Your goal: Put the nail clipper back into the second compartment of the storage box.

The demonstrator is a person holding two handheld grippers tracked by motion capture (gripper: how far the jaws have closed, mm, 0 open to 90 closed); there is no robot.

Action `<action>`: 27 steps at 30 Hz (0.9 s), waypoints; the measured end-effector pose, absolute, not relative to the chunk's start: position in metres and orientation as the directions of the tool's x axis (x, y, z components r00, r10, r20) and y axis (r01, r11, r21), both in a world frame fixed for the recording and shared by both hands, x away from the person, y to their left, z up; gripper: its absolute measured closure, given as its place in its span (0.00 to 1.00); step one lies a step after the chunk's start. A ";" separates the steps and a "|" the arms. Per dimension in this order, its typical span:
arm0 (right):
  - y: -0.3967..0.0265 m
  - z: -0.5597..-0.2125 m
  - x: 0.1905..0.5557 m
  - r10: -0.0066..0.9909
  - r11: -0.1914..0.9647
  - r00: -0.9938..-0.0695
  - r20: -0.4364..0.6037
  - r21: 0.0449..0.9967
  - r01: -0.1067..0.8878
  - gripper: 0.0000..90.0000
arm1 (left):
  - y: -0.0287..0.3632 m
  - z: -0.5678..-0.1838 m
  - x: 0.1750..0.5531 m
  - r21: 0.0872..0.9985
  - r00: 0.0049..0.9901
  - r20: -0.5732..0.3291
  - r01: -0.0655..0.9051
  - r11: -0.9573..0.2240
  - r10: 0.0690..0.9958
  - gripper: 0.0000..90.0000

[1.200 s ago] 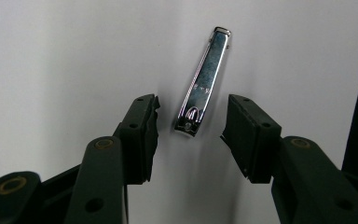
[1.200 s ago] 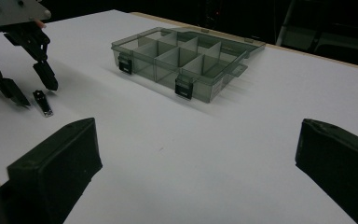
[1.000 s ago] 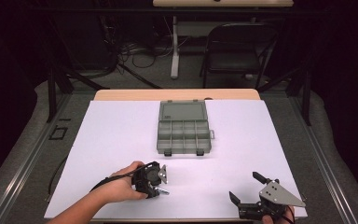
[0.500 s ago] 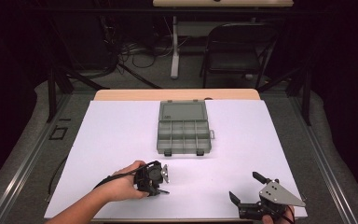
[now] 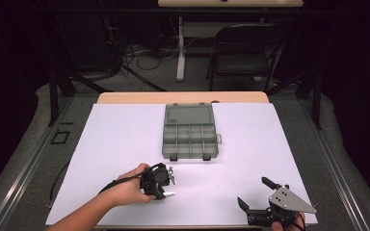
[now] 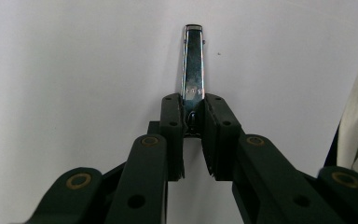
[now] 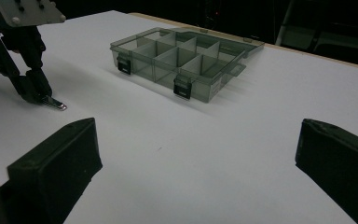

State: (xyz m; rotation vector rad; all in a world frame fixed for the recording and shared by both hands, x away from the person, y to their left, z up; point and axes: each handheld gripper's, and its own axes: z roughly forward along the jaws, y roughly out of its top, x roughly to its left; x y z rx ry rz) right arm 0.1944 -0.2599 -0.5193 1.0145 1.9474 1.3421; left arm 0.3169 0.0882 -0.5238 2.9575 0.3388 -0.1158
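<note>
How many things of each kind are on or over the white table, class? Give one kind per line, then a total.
Handheld grippers: 2, left and right
Grey compartment boxes: 1
Metal clips: 1, held in the left fingers
Total: 4

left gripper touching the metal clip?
Touching. In the left gripper view, the left gripper has its jaws pressed against both sides of the metal clip, no gap.

Right gripper: two black jaws set wide apart, nothing between them, above the white tabletop. Grey translucent compartment box: lid open, divided cells, two dark latches on its near wall. Left gripper: at far left, jaws closed on a flat metal clip touching the tabletop.
</note>
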 end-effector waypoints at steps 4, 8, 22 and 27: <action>-0.260 -0.519 0.194 0.831 0.210 -0.555 -0.027 0.940 0.269 0.00 | 0.089 -0.523 0.319 0.141 0.962 -0.120 0.260 -0.955 0.244 0.88; -0.260 -0.519 0.194 0.833 0.206 -0.553 -0.024 0.941 0.270 0.00 | 0.091 -0.523 0.321 0.149 0.958 -0.119 0.279 -0.949 0.263 0.88; -0.260 -0.519 0.194 0.833 0.207 -0.553 -0.025 0.940 0.270 0.00 | 0.099 -0.508 0.330 0.195 0.926 -0.163 0.369 -0.909 0.341 0.88; -0.260 -0.519 0.194 0.832 0.209 -0.555 -0.027 0.941 0.267 0.00 | 0.101 -0.499 0.335 0.220 0.909 -0.160 0.412 -0.884 0.384 0.88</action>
